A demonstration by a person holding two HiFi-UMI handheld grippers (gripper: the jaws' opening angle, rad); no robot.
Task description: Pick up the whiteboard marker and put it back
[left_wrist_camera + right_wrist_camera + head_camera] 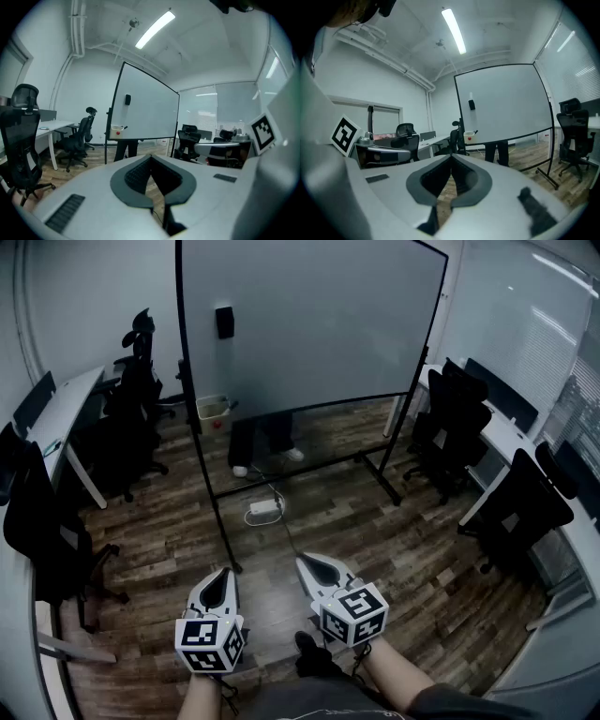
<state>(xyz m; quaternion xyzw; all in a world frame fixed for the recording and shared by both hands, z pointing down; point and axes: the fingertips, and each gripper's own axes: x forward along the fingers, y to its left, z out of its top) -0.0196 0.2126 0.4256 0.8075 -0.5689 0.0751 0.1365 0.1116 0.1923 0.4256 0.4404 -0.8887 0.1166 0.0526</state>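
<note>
Currently, left claw (224, 571): hovering low over the wooden floor (394, 549), its jaws pressing together at the tips, with nothing sitting between the dark pads.
Right claw (302, 560): riding just beside the left claw, on that claw's right, and angling slightly toward it. Its jaws are likewise squeezing shut on nothing.
Whiteboard (309, 324): standing well ahead of both claws, beyond their tips, on a black frame.
White box (116, 132): hanging at the board's lower corner, ahead of the left claw's tips and off to their left, showing a red spot on its front.
Whiteboard marker (124, 127): appearing as a thin dark stick poking up out of the white box, well apart from both claws. It is looking too small to make out further.
Black block (224, 322): clinging to the board's face, above the white box and far ahead of the left claw.
Person's legs (264, 442): standing behind the board, on the side facing away from the claws.
Power strip (264, 509): lying on the floor between the claw tips and the board's frame.
Office chairs (459, 423): crowding the desks out to the right of the right claw, with more of them sitting left of the left claw.
White desk (66, 409): running along the wall, far to the left of the left claw.
</note>
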